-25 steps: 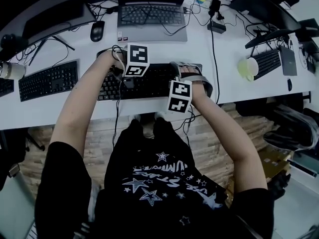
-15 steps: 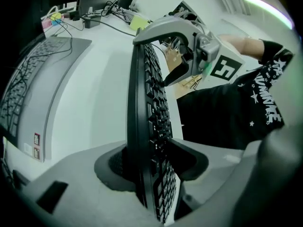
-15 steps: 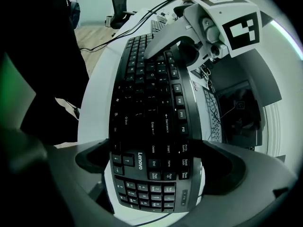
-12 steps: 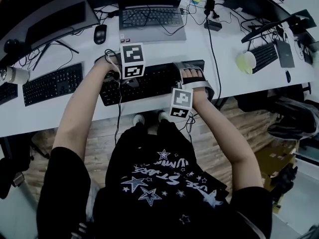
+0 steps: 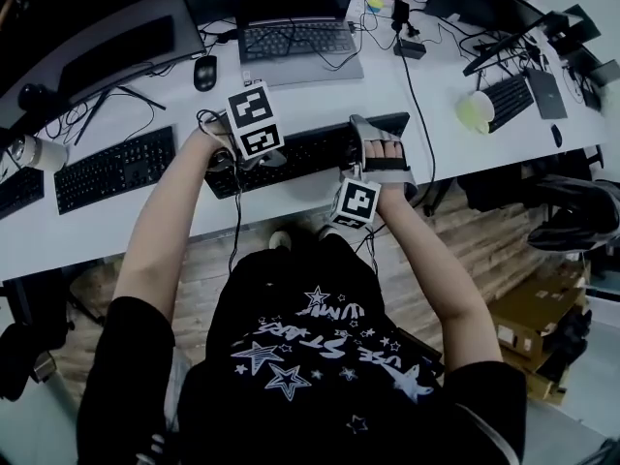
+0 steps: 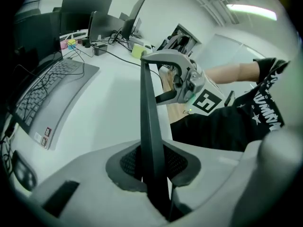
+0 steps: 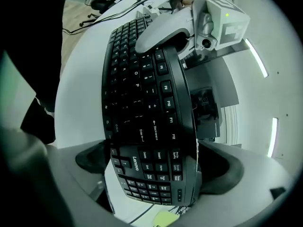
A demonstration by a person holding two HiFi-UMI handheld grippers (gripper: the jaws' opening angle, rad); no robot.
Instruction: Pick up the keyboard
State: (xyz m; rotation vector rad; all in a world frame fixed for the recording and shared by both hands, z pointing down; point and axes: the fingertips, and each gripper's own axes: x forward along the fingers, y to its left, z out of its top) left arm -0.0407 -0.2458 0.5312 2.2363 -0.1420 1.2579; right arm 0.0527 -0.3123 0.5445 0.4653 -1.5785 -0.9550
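Nearer the person than the laptop (image 5: 295, 37), along the front edge of the white desk (image 5: 320, 90), the black keyboard (image 5: 310, 151) runs crosswise and slightly askew, with one gripper at each end.

Left gripper (image 5: 242, 158): set on the keyboard end below the laptop's left corner. In its own view the keyboard (image 6: 147, 126) appears edge-on as a thin dark blade rising from between the jaws (image 6: 154, 169). These jaws have just been closing and now pinch that thin edge from both sides.

Right gripper (image 5: 368, 129): set on the end below the laptop's right corner. In its own view the key face (image 7: 142, 108) fills the gap between the jaws (image 7: 151, 174), numeric pad nearest the camera, and both pads bear on the long edges, so the jaws are clamped across the keyboard's width. The left gripper (image 7: 175, 27) shows at the far end.

Whether the keyboard's underside touches the desk cannot be told.

Also on the desk: a mouse (image 5: 204, 73) just left of the laptop, a second keyboard (image 5: 114, 168) farther left and nearer the person, and a green cup (image 5: 475, 114) well to the laptop's right.
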